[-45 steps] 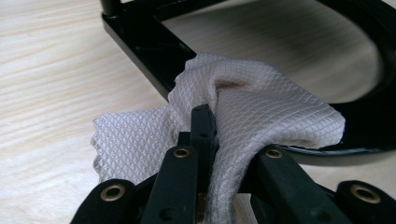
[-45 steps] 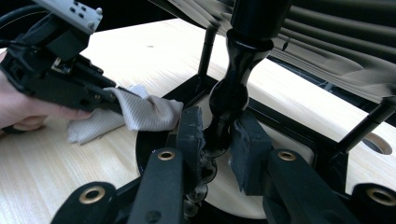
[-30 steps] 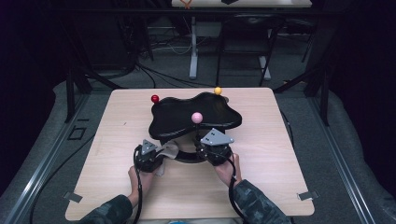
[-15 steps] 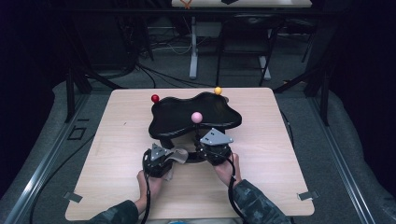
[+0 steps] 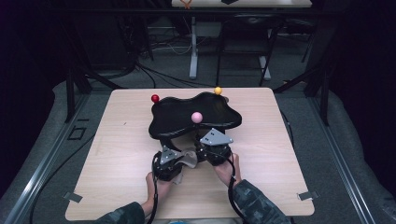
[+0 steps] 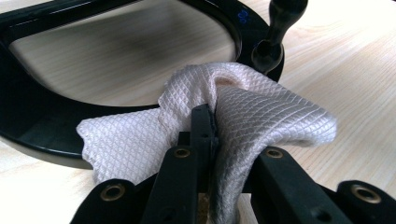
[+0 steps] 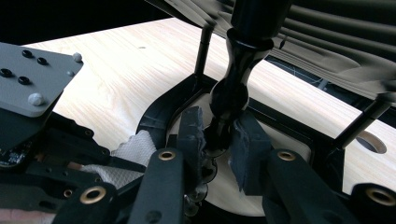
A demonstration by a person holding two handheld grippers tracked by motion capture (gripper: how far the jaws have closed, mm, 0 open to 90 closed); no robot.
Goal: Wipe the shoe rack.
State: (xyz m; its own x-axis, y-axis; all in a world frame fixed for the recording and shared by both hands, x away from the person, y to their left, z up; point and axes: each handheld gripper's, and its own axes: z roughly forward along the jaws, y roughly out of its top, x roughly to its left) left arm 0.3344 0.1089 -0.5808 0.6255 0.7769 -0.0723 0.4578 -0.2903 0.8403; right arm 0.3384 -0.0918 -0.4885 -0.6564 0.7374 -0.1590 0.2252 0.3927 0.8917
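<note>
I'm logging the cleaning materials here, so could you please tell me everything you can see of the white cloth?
The cloth is white with a fine diamond weave, soft and crumpled. The left gripper is shut on a bunched fold of it, so it humps up over the jaws. Its loose edge lies over the black base ring of the stand, on the wooden table. In the high view it sits between the two grippers.

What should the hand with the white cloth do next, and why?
Probably rub the cloth along the stand's black base ring. The left gripper is shut on the cloth right beside that ring, and the right gripper clamps a post of the stand, seemingly steadying it for wiping.
</note>
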